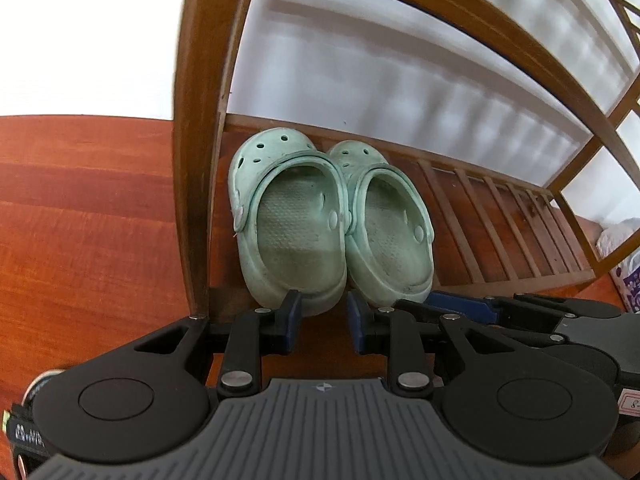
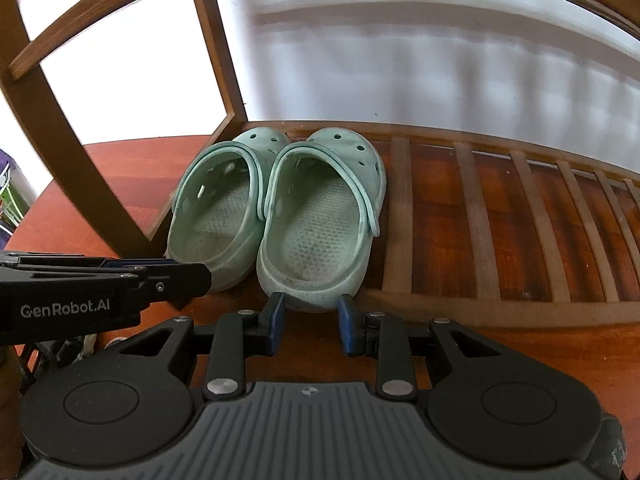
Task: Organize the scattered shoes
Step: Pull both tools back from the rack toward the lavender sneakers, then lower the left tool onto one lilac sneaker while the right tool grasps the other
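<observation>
Two mint-green clogs are being seen on the lowest slatted shelf (image 2: 472, 216) of a wooden shoe rack (image 1: 200, 160), at its left end, with toes toward the white wall and heels toward the cameras. The left clog (image 1: 288, 220) and the right clog (image 2: 320, 216) are standing side by side, touching along their inner edges, so the pair is being judged as already placed in order.

The left gripper (image 1: 323, 320) is being held just in front of the heels. Its blue pads are standing apart with only a bare gap between them; the left pad is overlapping the heel of the left clog in the picture, but nothing is being squeezed. The right gripper (image 2: 311, 320) is being held at the heel of the right clog. The heel rim is lying between or just beyond its pads, and the pads do not seem to be pressing on it, so both sets of jaws are being read as released.

The rest of the shelf, to the right of the pair, is showing only bare slats. No other shoes are being seen in these views, so whether more scattered shoes are remaining cannot be told.
</observation>
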`<control>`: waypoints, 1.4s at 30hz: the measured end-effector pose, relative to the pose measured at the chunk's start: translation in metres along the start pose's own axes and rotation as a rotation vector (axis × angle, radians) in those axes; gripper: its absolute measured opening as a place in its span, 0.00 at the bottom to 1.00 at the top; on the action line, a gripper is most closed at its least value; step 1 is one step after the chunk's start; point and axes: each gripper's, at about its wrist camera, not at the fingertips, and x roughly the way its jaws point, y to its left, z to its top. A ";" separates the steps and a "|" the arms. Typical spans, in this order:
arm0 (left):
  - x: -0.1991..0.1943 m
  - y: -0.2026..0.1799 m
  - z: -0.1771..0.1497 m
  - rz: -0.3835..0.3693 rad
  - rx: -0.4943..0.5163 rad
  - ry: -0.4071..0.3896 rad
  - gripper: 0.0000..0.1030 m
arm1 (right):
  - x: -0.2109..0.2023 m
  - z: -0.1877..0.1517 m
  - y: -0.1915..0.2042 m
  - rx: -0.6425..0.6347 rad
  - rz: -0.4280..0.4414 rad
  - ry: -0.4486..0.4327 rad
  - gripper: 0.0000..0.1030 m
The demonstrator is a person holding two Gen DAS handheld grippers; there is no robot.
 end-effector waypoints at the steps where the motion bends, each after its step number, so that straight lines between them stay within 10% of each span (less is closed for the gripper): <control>1: 0.002 0.000 0.001 0.001 0.002 0.002 0.27 | 0.001 0.001 0.000 0.002 -0.002 -0.001 0.32; 42: -0.070 -0.035 -0.085 -0.042 0.050 0.128 0.43 | -0.113 -0.087 -0.018 0.083 -0.058 0.003 0.46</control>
